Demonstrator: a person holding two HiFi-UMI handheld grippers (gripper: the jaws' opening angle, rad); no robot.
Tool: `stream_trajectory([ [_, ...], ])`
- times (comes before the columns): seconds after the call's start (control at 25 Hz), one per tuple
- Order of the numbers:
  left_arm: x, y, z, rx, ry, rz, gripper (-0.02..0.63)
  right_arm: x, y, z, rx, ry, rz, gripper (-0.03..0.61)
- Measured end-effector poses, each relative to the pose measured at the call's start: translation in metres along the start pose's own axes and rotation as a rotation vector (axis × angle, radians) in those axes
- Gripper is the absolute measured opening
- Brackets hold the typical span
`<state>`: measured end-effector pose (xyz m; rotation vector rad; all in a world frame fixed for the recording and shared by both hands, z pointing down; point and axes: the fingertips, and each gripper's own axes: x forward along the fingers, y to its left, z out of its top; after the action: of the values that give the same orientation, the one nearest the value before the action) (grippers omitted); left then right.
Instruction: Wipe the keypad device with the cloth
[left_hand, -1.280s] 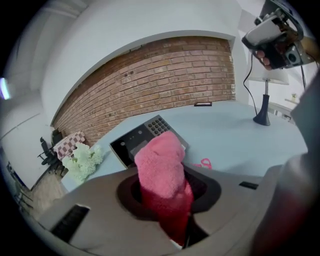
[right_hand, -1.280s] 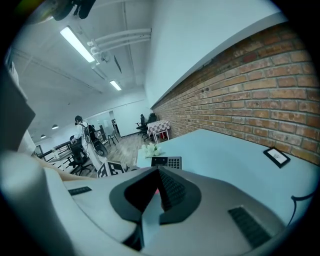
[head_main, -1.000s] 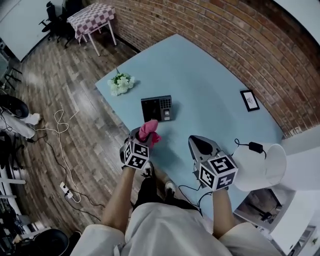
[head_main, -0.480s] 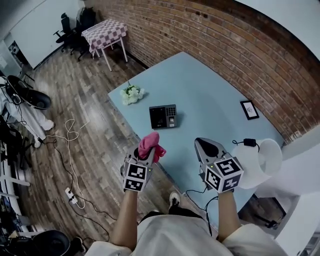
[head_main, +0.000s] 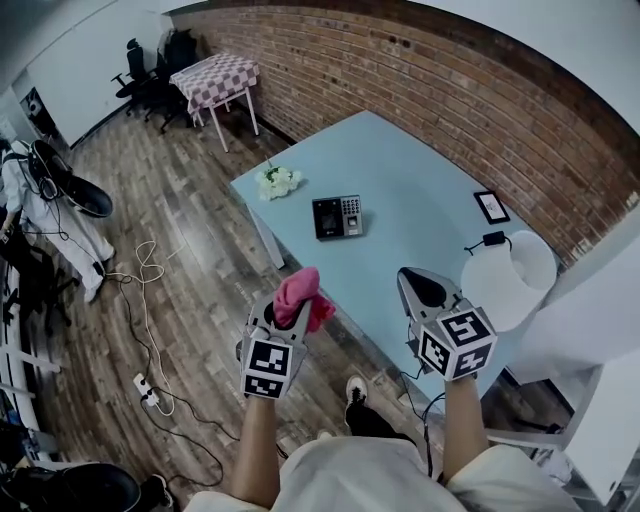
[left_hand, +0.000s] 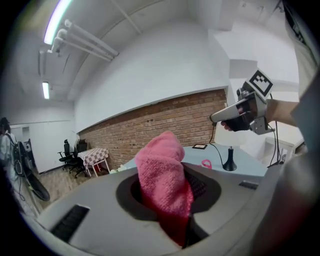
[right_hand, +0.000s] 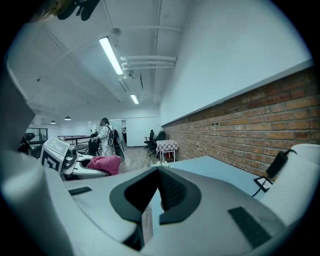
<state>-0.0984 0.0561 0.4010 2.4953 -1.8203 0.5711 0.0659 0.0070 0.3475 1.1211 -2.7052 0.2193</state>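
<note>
The black keypad device (head_main: 337, 217) lies flat near the left edge of the light blue table (head_main: 410, 160). My left gripper (head_main: 295, 305) is shut on a pink cloth (head_main: 300, 290), which sticks up from between the jaws (left_hand: 165, 175). It hangs over the wooden floor, well short of the table and the device. My right gripper (head_main: 418, 281) is level with it to the right, at the table's near corner, jaws together with nothing between them (right_hand: 159, 186). The left gripper view shows the right gripper (left_hand: 239, 111) in a hand, and the right gripper view shows the cloth (right_hand: 103, 164).
A bunch of white flowers (head_main: 277, 181) lies at the table's left corner. A small picture frame (head_main: 491, 206) and a white lamp (head_main: 512, 278) stand at the right. Cables (head_main: 145, 275) trail over the floor. A checked table (head_main: 213, 75) and chairs stand far back.
I have moved back from the table, so the device now lies farther from both grippers. The left gripper has kept hold of the cloth.
</note>
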Motion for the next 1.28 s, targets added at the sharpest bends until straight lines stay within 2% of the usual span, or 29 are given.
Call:
stream_trajectory([
  [0.28,-0.087,-0.011,0.012,0.039,-0.054,0.019,0.131,-0.054,0.068,0.006,-0.053,-0.031,0.002,0.020],
  [0.6,-0.152,-0.027,0.025,0.050,-0.117,0.028,0.131,-0.099,0.115,0.005,-0.110,-0.046,0.000,0.020],
  [0.96,-0.175,-0.038,0.033,0.069,-0.146,0.018,0.131,-0.120,0.134,0.009,-0.111,-0.071,-0.011,0.020],
  [1.28,-0.175,-0.047,0.028,0.071,-0.147,-0.011,0.130,-0.123,0.138,-0.004,-0.106,-0.053,-0.012,0.020],
])
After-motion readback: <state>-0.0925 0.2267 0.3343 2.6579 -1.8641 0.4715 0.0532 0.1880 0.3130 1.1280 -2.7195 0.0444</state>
